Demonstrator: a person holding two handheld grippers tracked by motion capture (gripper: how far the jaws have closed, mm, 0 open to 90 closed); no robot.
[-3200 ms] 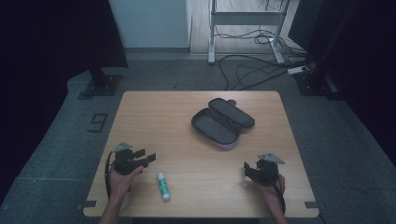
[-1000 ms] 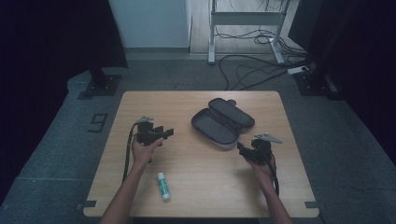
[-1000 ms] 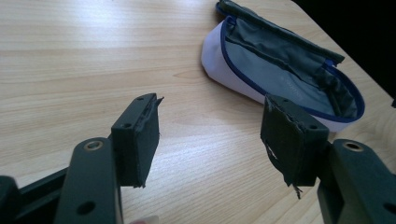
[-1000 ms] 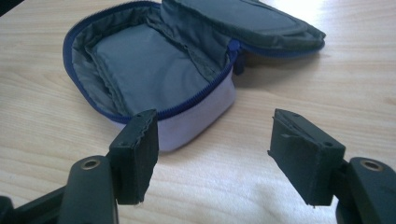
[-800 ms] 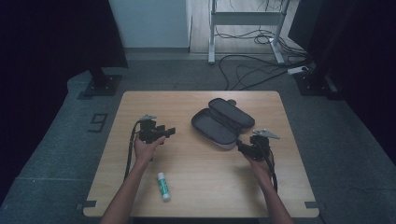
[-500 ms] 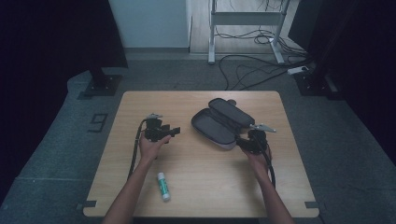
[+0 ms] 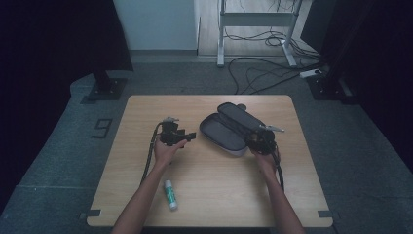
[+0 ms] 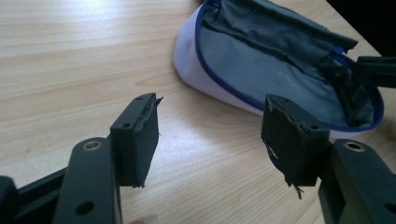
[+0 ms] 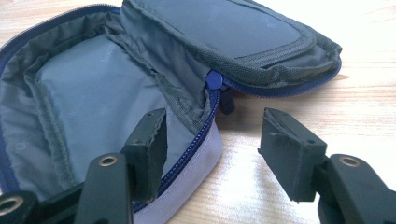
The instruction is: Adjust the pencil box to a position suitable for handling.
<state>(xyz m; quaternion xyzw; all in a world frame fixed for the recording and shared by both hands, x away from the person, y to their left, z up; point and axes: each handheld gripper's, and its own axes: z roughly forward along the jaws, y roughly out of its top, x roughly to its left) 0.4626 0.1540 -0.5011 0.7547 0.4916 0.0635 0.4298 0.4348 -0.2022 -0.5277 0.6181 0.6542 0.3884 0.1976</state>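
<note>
Two grippers in my hands, left gripper [image 8: 210, 135] spread empty near the open case [image 7: 233, 127], right gripper [image 9: 212, 149] spread over its edge, glue stick [image 7: 170, 195] near me.

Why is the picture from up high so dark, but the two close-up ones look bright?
High view: dim all over, black at both sides, the light wooden table palest. Left gripper view: white glare at top left, grey fabric zip pouch sharp. Right gripper view: glare at top right.
</note>
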